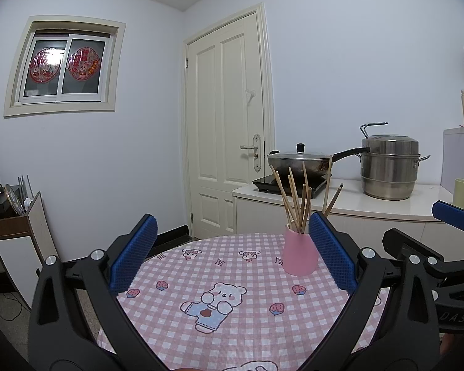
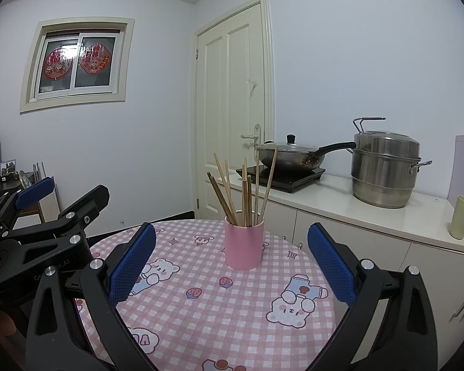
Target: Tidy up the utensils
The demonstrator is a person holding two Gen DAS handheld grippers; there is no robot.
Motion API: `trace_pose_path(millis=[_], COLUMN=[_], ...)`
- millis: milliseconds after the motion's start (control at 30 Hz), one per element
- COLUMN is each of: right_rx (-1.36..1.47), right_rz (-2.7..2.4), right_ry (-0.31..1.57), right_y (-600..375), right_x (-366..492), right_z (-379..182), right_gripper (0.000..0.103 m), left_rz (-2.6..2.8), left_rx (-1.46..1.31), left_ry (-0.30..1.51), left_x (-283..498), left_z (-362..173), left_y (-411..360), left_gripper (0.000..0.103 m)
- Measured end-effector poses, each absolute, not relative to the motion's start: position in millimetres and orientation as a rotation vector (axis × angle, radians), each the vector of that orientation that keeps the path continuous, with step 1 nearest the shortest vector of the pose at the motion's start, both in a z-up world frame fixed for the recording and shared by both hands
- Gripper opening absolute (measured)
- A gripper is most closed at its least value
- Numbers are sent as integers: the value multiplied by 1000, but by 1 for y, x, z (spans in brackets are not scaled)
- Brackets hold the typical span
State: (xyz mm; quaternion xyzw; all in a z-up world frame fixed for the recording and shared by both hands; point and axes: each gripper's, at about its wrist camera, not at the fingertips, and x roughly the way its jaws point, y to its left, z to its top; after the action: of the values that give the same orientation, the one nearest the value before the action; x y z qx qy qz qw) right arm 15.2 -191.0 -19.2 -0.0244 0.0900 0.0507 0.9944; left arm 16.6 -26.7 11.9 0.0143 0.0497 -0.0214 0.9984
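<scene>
- Chopsticks [image 2: 244,194] stand bunched in a pink cup [image 2: 244,244], fanning out above its rim; some lean left, some right, a few nearly upright.
- The cup sits upright on a round table [image 2: 201,309] with a pink checked cloth printed with bears and strawberries, toward the table's far edge, nearest the counter side.
- The right gripper [image 2: 232,259] has its jaws wide apart and holds nothing; in the right wrist view the cup stands between the two blue pads [image 2: 133,262], farther out than their tips, touching neither.
- The left gripper [image 1: 232,247] is likewise spread wide and empty; in the left wrist view the cup [image 1: 300,253] appears just inside the right-hand pad [image 1: 331,250], its base partly overlapped by that pad's edge. Whether they touch cannot be told.
- The chopsticks [image 1: 297,204] rise above the pad tips in that view.
- Each gripper shows at the edge of the other's view: both hover over the near side of the table, side by side.
- Beyond the table's far edge, a counter [image 2: 371,210] carries a lidded wok [image 2: 290,154] on a black cooktop [image 2: 281,176], a steel steamer pot [image 2: 383,170] and a pale green cup [image 2: 461,216].
</scene>
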Motion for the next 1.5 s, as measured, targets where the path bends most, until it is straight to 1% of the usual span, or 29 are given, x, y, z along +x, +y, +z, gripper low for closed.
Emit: trace_pose_path(millis=[1500], right_rx=[-50], right_rz=[102], right_ry=[187], right_y=[-192], right_x=[18], right_z=[-22], right_gripper=[95], left_rz=[-40], left_rx=[28], left_ry=[102], left_x=[17], left_z=[11], left_y=[-23], left_gripper=[97])
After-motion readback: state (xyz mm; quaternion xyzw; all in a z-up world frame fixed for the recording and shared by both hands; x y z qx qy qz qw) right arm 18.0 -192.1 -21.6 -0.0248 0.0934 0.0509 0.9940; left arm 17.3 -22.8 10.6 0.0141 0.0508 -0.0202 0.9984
